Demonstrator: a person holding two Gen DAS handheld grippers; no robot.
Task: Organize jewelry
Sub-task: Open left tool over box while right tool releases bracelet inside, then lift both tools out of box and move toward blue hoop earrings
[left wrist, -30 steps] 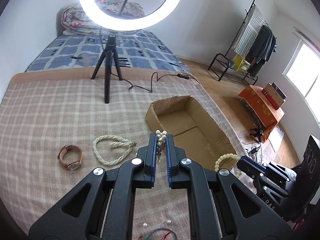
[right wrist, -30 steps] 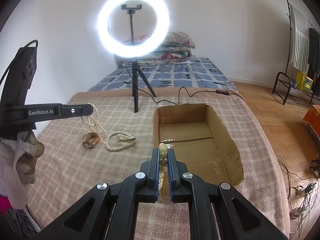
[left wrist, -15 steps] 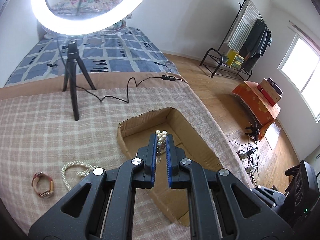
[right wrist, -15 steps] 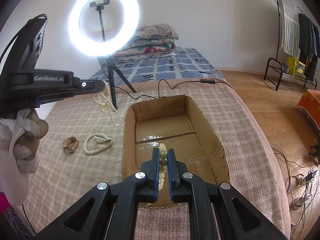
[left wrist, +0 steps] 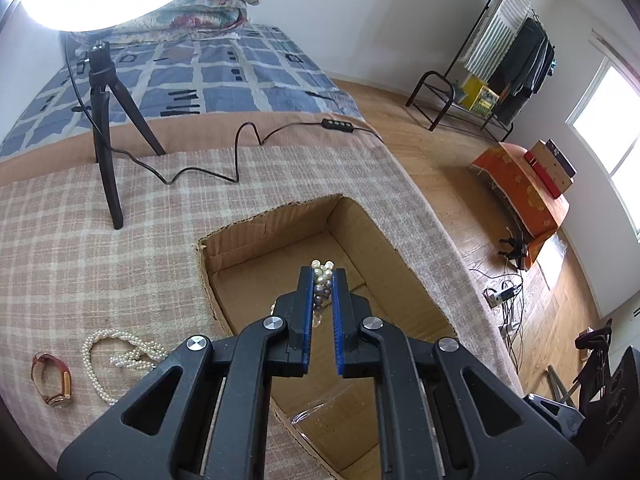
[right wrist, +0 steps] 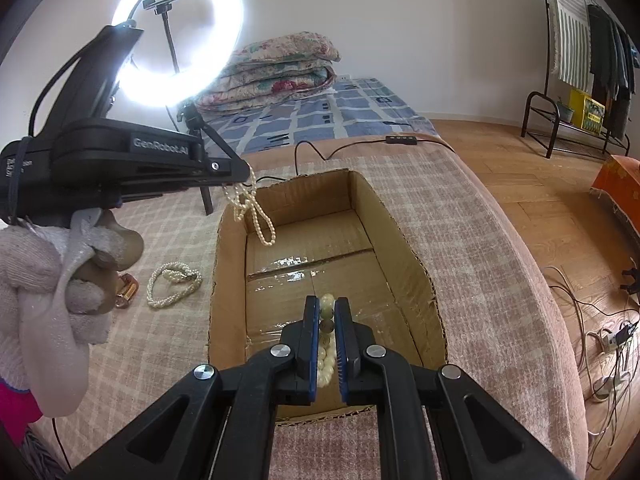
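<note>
My left gripper is shut on a pearl necklace and holds it above the open cardboard box. In the right wrist view the left gripper shows with the necklace's loops dangling over the box's far left corner. My right gripper is shut on a cream bead bracelet above the near part of the box. A twisted pearl necklace and a brown watch lie on the checked blanket left of the box.
A ring light on a black tripod stands behind the box, its cable trailing across the blanket. The bed edge drops to a wooden floor on the right. A clothes rack stands by the far wall.
Both grippers have moved forward over the box, still holding their jewelry. The left gripper's necklace now hangs above the box's far left corner.
</note>
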